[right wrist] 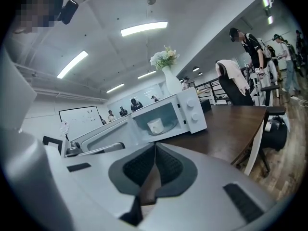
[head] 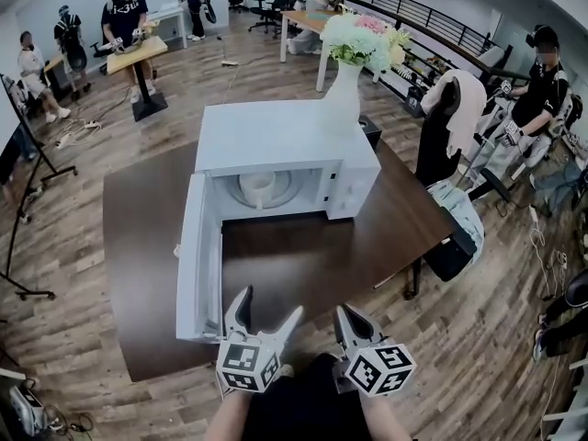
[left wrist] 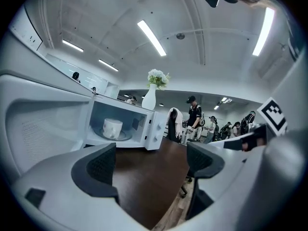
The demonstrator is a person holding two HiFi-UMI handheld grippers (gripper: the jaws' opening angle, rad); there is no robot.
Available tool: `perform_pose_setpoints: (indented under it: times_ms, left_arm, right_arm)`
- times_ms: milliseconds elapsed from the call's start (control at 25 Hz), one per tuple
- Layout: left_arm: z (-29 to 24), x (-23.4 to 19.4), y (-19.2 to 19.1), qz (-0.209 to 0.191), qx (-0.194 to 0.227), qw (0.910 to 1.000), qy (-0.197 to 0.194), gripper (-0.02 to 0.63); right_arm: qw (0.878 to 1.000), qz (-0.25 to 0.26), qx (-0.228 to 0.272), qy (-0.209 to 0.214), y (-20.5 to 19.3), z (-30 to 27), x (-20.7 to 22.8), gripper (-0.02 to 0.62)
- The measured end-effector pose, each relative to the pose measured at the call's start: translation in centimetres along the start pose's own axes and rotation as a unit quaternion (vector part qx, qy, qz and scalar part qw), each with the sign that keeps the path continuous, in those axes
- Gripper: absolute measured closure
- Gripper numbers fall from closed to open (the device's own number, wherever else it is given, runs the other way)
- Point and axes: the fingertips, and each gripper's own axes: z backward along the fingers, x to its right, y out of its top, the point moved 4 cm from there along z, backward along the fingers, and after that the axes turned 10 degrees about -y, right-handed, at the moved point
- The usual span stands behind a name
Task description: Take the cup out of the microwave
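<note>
A white cup [head: 258, 189] stands on the turntable inside the white microwave [head: 276, 136], whose door [head: 197, 255] hangs open to the left. The cup [left wrist: 112, 128] shows far ahead in the left gripper view and, small, the cup [right wrist: 155, 125] in the right gripper view. My left gripper [head: 267, 307] is open and empty near the table's front edge, beside the door's lower corner. My right gripper [head: 352, 317] is shut with nothing in it, just to its right. Both are well short of the cup.
A white vase of flowers [head: 345, 72] stands behind the microwave. The dark wooden table [head: 367, 255] ends right in front of me. A chair with a draped cloth [head: 450, 118] stands at the right. Several people work at other tables farther off.
</note>
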Motion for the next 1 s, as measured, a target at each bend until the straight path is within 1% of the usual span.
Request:
perform_pose_setpoints:
  times_ms: [160, 280, 360, 440, 560, 1000]
  left_arm:
    - [-0.5, -0.4, 0.0, 0.011, -0.001, 0.9999, -0.001, 0.172]
    - [-1.4, -1.0, -0.2, 0.01, -0.01, 0.9999, 0.0, 0.172]
    - [-2.4, -1.7, -0.3, 0.006, -0.018, 0.9998, 0.004, 0.172]
    - [-3.4, -2.5, 0.0, 0.005, -0.019, 0.9997, 0.016, 0.172]
    - [-5.0, -3.7, 0.7, 0.006, -0.012, 0.9993, 0.035, 0.172]
    - [-10.8, -8.9, 2.1, 0.013, -0.011, 0.9947, 0.101, 0.172]
  right_arm:
    - [1.0, 0.015, -0.013, 0.0, 0.2, -1.3, 0.2, 0.6]
    - [1.0, 0.025, -0.016, 0.012, 0.7, -2.8, 0.1, 0.6]
    - [0.999, 0.041, -0.011, 0.021, 1.5, -4.0, 0.2, 0.6]
    - [0.998, 0.054, -0.007, 0.028, 2.4, -5.2, 0.6, 0.6]
    - [0.998, 0.055, -0.01, 0.036, 3.5, -7.1, 1.6, 0.599]
    - [0.995, 0.06, -0.045, 0.063, 5.8, -14.4, 4.1, 0.6]
